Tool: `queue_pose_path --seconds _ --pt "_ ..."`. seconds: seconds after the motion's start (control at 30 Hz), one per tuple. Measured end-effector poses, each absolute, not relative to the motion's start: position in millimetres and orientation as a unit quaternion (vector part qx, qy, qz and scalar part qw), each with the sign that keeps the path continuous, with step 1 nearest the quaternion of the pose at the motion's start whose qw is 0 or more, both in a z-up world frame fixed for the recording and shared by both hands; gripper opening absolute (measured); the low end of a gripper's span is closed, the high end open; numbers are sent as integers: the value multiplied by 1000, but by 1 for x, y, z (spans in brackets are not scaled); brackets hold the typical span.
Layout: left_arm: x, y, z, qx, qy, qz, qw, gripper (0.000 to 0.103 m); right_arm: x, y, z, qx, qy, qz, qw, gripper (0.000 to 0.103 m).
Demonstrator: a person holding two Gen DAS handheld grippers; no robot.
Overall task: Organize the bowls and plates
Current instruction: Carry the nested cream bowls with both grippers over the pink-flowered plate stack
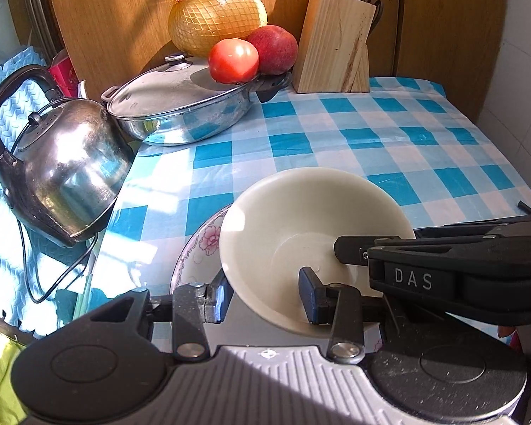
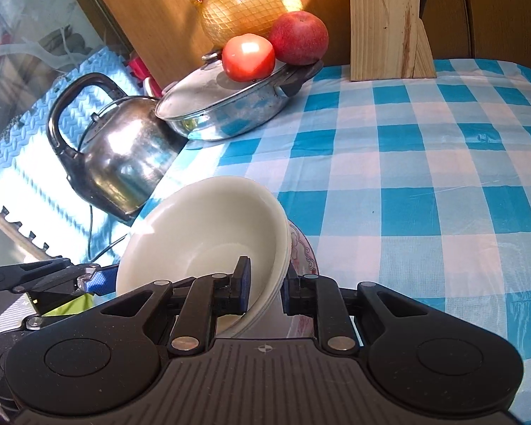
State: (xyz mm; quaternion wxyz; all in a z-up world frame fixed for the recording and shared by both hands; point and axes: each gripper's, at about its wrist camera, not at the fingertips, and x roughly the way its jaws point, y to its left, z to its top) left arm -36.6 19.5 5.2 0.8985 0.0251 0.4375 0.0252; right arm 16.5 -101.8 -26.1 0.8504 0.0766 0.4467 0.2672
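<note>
A cream bowl [image 1: 311,226] sits tilted on a flowered plate [image 1: 201,244] near the table's front edge. It seems to be two nested bowls in the right wrist view [image 2: 209,233], over the plate [image 2: 302,248]. My left gripper [image 1: 265,299] straddles the bowl's near rim, one finger inside, one outside, with a gap. My right gripper [image 2: 263,287] is shut on the bowls' right rim, and also shows in the left wrist view [image 1: 350,248]. My left gripper also shows in the right wrist view [image 2: 88,279].
A steel kettle [image 1: 63,170] with a cord stands at the left. A lidded steel pan [image 1: 184,106] carries a tomato [image 1: 233,60] and an apple [image 1: 274,49], with a netted pomelo [image 1: 217,17] behind. A wooden knife block [image 1: 332,53] stands at the back. Checked cloth [image 1: 389,141] covers the table.
</note>
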Motion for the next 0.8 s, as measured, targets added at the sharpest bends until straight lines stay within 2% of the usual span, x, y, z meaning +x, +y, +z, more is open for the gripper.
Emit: queue_pose_path --seconds 0.8 --pt "-60 31 -7 12 446 28 894 33 -12 -83 -32 42 456 263 849 26"
